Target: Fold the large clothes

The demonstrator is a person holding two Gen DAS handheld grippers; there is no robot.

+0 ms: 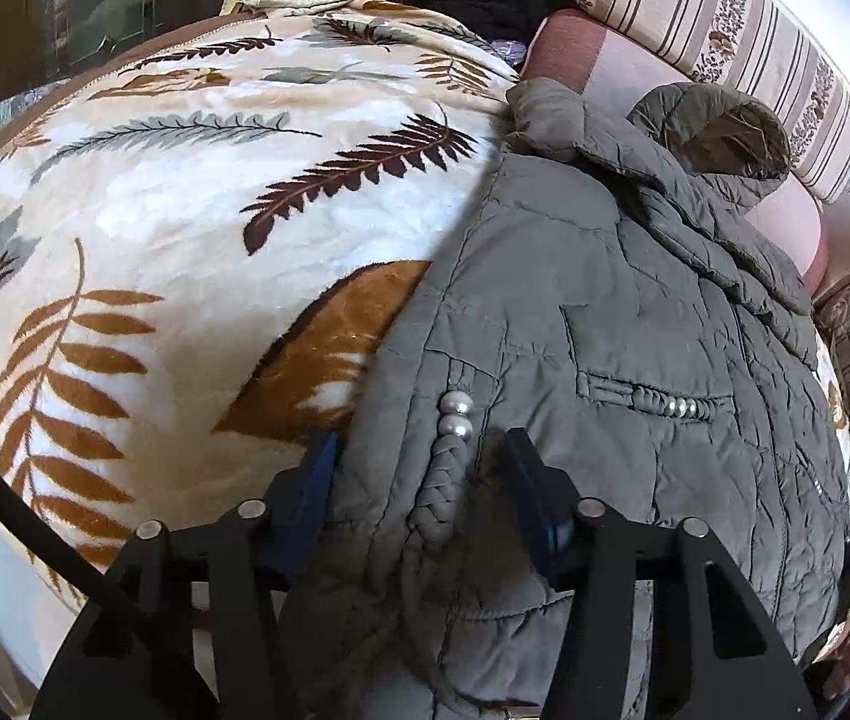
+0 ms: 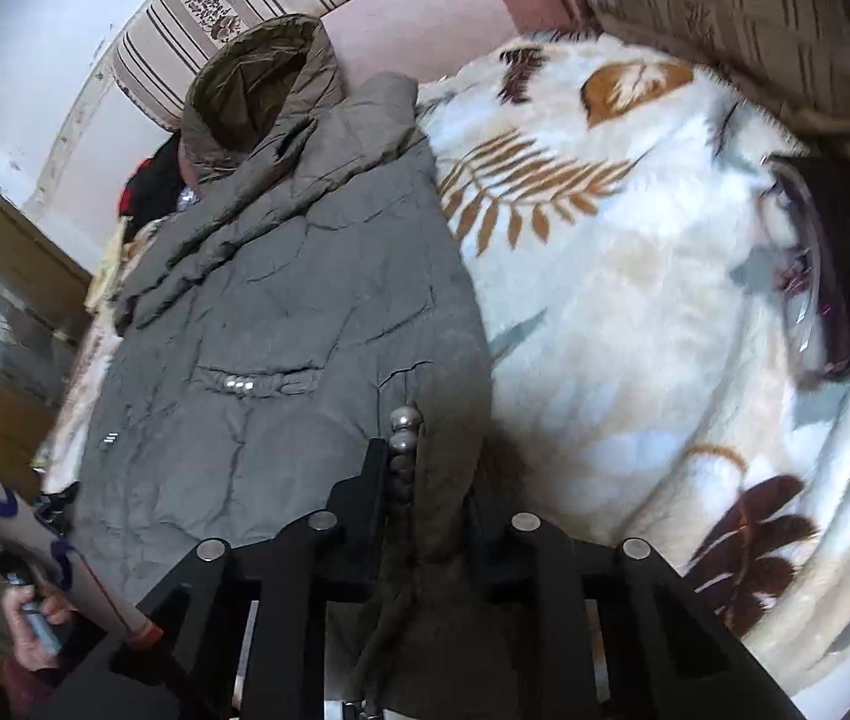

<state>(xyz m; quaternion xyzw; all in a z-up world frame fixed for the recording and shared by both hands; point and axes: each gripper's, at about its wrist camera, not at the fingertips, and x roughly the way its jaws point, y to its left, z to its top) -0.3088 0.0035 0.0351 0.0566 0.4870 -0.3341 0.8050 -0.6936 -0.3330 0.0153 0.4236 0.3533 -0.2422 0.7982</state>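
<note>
— Where is the padded grey-green quilted coat (image 1: pixel 574 312) lying?

— Flat on the cream leaf-print fleece blanket (image 1: pixel 185 210), hood toward the striped sofa back (image 1: pixel 724 18); I'm clamping the left gripper (image 1: pixel 419 462) and right gripper (image 2: pixel 425 468) on the hem's two corners, so it's lifting evenly for folding.

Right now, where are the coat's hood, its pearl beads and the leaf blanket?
Hood (image 1: pixel 718 138), left wrist view, on its padded rim.
Pearl beads (image 1: pixel 456 414), left wrist view, on the pair above the braided trim.
Leaf blanket (image 2: pixel 634 312), right wrist view, on its pale middle.
</note>
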